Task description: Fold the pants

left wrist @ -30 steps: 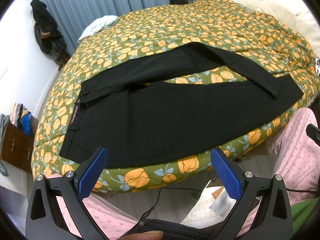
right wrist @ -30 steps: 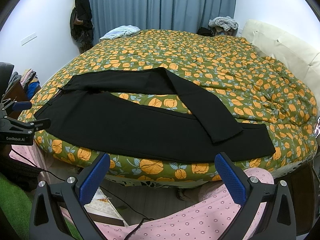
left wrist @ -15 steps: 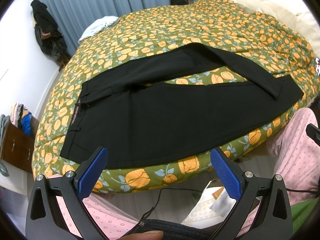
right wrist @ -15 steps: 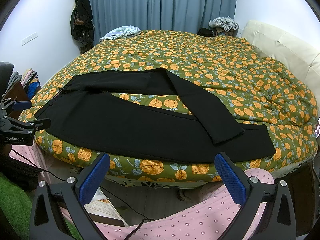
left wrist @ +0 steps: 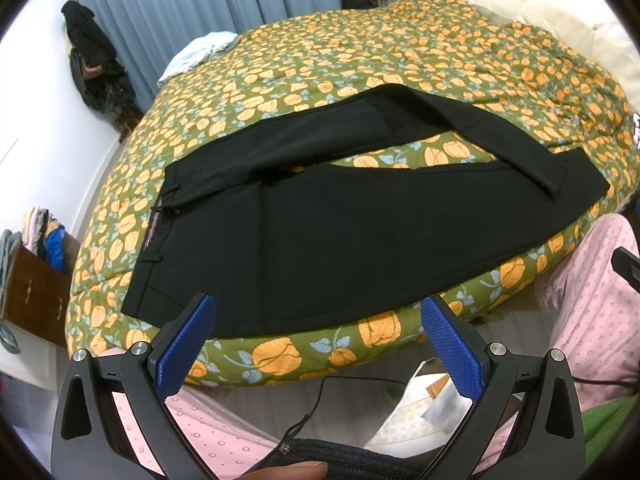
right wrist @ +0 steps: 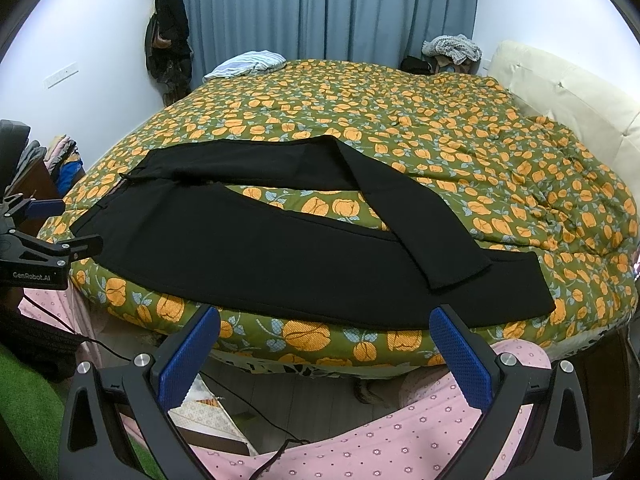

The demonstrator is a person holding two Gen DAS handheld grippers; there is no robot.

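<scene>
Black pants (left wrist: 360, 232) lie spread along the near edge of the bed, waistband to the left, hems to the right. The far leg bends back and crosses over the near leg's hem end (right wrist: 440, 248). My left gripper (left wrist: 318, 344) is open and empty, held off the bed's edge below the waist end. My right gripper (right wrist: 324, 354) is open and empty, held off the bed's edge below the middle of the pants (right wrist: 280, 256). The left gripper also shows at the left of the right wrist view (right wrist: 48, 236).
The bed has a green quilt with orange flowers (right wrist: 400, 120). A cream headboard (right wrist: 568, 92) is at the right. Light clothes (right wrist: 248, 64) lie at the far edge by the blue curtains. A wooden drawer unit (left wrist: 32, 288) stands left. Pink-clad legs (right wrist: 400, 440) and cables lie below.
</scene>
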